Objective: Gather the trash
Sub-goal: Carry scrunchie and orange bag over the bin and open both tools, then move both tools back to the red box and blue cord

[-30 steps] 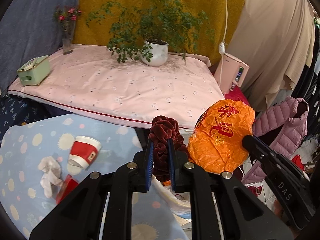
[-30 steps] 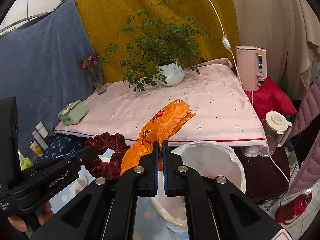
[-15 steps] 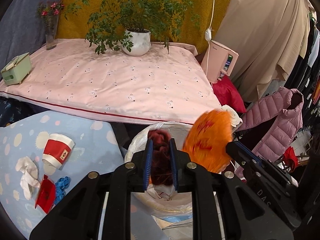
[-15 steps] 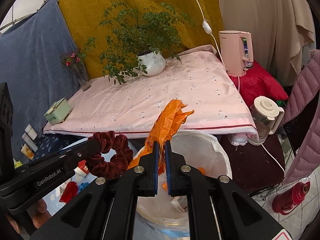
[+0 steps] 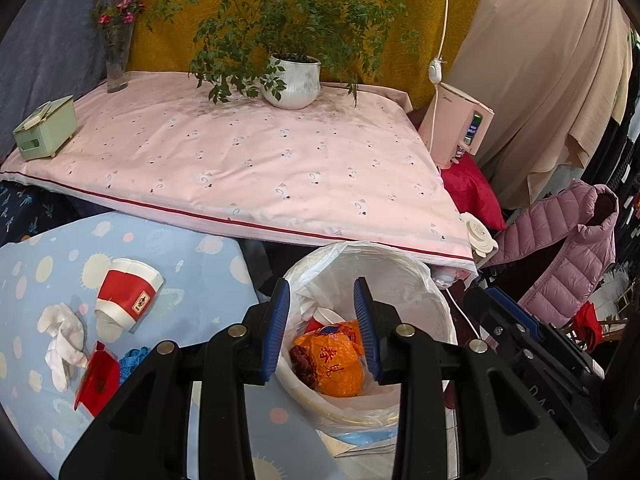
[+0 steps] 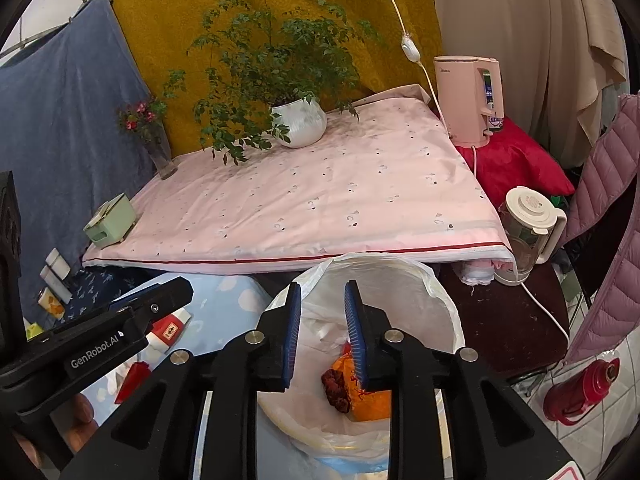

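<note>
A white bin (image 5: 400,264) lined with a plastic bag stands below both grippers. Inside it lie an orange bag (image 5: 336,364) and a dark red scrunchie (image 5: 300,360), also seen as the orange bag (image 6: 376,400) and scrunchie (image 6: 338,386) in the right wrist view. My left gripper (image 5: 320,300) hangs over the bin, jaws opening, nothing between them. My right gripper (image 6: 323,300) is beside it over the bin (image 6: 400,276), jaws opening and empty too. On the blue spotted cloth (image 5: 180,248) lie a red-and-white paper cup (image 5: 128,296), a crumpled tissue (image 5: 64,340) and a red wrapper (image 5: 98,380).
Behind the bin is a pink-covered table (image 5: 260,152) with a potted plant (image 5: 294,80), a flower vase (image 5: 116,60) and a green box (image 5: 46,128). A pink water heater (image 6: 470,100), a glass kettle (image 6: 528,232), a purple jacket (image 5: 560,252) and a red flask (image 6: 584,388) crowd the right side.
Both grippers sank toward the bin and opened. The scrunchie left the left gripper and the orange bag left the right one; both now lie in the bin.
</note>
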`<state>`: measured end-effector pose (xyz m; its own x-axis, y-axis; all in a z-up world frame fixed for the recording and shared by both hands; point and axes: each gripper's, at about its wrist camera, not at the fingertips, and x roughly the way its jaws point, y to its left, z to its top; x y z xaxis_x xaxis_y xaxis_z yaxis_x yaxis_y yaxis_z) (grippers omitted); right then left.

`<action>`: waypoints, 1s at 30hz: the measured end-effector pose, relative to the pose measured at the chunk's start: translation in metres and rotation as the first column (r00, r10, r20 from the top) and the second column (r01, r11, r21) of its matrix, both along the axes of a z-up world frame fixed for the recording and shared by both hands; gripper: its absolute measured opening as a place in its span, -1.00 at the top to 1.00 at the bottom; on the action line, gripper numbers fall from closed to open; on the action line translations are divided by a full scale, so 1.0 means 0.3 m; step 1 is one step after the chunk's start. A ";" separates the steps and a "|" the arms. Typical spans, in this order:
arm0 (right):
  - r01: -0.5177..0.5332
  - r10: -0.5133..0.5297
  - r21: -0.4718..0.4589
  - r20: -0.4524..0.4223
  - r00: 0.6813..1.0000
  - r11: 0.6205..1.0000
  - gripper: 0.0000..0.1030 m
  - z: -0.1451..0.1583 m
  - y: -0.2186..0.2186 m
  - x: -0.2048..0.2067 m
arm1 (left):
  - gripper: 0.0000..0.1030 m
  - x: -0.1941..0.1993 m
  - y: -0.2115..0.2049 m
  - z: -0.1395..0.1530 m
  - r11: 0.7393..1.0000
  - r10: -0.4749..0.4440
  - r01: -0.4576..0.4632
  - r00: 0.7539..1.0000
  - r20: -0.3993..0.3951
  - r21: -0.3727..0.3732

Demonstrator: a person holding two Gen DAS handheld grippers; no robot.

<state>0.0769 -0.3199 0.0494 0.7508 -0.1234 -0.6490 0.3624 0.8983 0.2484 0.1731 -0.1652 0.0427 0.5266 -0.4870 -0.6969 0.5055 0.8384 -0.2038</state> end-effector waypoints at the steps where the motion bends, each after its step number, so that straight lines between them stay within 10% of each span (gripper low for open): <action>1: -0.004 0.004 -0.001 0.001 1.000 1.000 0.54 0.002 0.007 0.001 | 0.38 0.003 0.008 0.000 1.000 0.005 -0.005 1.000 0.000 0.000; 12: -0.079 0.079 -0.009 -0.002 0.997 0.997 0.30 0.013 0.150 0.030 | -0.03 0.011 0.204 -0.031 0.992 0.124 -0.124 0.992 -0.005 0.003; 30: -0.280 0.281 0.024 -0.078 0.957 0.960 0.22 -0.068 0.534 0.134 | -0.10 0.040 0.654 -0.225 0.942 0.323 -0.317 0.945 -0.045 0.111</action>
